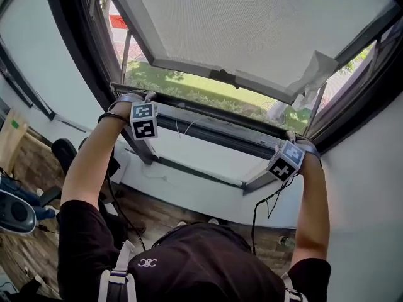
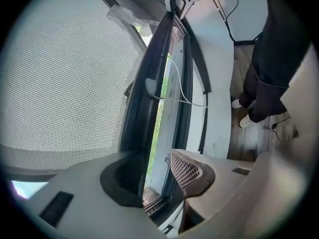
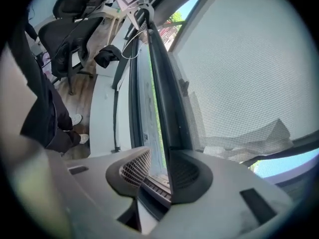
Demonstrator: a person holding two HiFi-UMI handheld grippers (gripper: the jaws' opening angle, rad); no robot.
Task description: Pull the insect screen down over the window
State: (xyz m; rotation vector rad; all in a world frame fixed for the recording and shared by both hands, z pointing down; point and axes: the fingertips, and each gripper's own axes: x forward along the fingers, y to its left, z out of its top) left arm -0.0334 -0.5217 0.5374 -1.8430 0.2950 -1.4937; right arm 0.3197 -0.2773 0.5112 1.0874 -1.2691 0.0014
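Observation:
The screen's dark pull bar (image 1: pixel 208 115) runs across the window opening, above the lower frame. My left gripper (image 1: pixel 129 98) sits at its left end and my right gripper (image 1: pixel 293 140) at its right end. In the left gripper view the bar (image 2: pixel 149 83) runs between the jaws of the left gripper (image 2: pixel 154 176) and lies against the left pad, with a strip of daylight before the other pad. In the right gripper view the bar (image 3: pixel 164 93) rests against the right pad of the right gripper (image 3: pixel 159 171), again with a gap at the other pad.
A grey mesh-textured panel (image 1: pixel 252 24) in a pale frame tilts outward above the bar, with crumpled white plastic (image 1: pixel 312 77) at its right corner. A thin white cable (image 2: pixel 179 91) hangs off the bar. The white sill (image 1: pixel 208 162) lies below, and an office chair (image 3: pixel 75 29) stands on the wooden floor.

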